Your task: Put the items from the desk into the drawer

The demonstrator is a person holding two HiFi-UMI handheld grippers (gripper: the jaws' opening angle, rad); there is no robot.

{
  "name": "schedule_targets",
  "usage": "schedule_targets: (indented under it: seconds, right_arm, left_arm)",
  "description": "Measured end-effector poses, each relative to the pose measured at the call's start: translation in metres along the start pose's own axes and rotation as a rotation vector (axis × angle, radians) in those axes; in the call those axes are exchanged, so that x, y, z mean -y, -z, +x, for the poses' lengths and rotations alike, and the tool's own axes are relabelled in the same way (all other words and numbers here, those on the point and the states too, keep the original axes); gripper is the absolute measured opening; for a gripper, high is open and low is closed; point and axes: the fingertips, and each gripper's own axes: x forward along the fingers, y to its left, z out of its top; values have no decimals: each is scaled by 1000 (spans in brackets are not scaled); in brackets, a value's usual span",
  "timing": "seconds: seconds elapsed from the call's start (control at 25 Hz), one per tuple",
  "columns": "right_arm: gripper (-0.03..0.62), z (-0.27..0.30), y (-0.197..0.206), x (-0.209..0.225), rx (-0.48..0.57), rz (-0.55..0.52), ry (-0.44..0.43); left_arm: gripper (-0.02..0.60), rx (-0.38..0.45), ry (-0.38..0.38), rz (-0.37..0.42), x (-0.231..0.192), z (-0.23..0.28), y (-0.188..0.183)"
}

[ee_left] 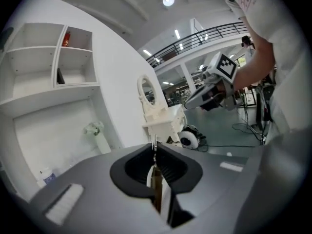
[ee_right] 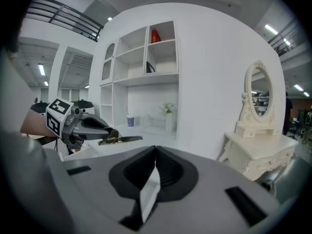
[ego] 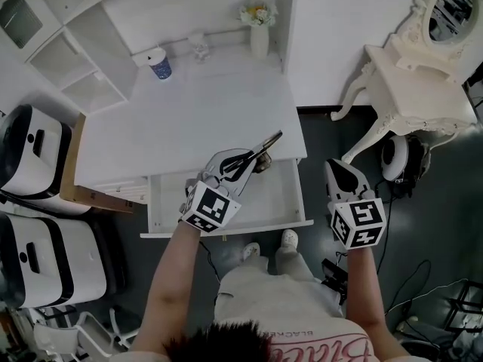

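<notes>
My left gripper [ego: 256, 161] hangs over the open white drawer [ego: 287, 216] at the desk's front edge, shut on a thin dark tool [ego: 266, 145] with a brown handle. The tool's tip points up and right over the desk top [ego: 211, 119]. In the left gripper view the brown handle [ee_left: 156, 184] sits clamped between the jaws. The right gripper view shows the tool [ee_right: 122, 139] sticking level out of that gripper. My right gripper [ego: 337, 168] is shut and empty, off the desk's right side over the dark floor. A blue cup [ego: 161, 68] and a white vase of flowers [ego: 259, 35] stand at the desk's back.
A white vanity table with an oval mirror [ego: 411, 89] stands to the right, with a round white device [ego: 400, 157] under it. White cases [ego: 34, 157] sit at the left. Shelves [ego: 83, 59] rise at the back left. Cables lie on the floor [ego: 423, 292].
</notes>
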Motion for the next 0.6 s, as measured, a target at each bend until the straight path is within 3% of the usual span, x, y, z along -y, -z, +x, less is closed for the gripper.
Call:
schedule_targets:
  seconds: [0.12, 0.32, 0.6]
  right_arm:
    - [8, -2, 6, 1, -17, 2, 13]
    - [9, -5, 14, 8, -35, 17, 46]
    - [9, -4, 33, 8, -91, 38, 59]
  left_arm:
    - [32, -33, 109, 33, 24, 11, 15]
    - [32, -134, 256, 17, 65, 35, 58]
    - [32, -295, 370, 73, 105, 64, 123]
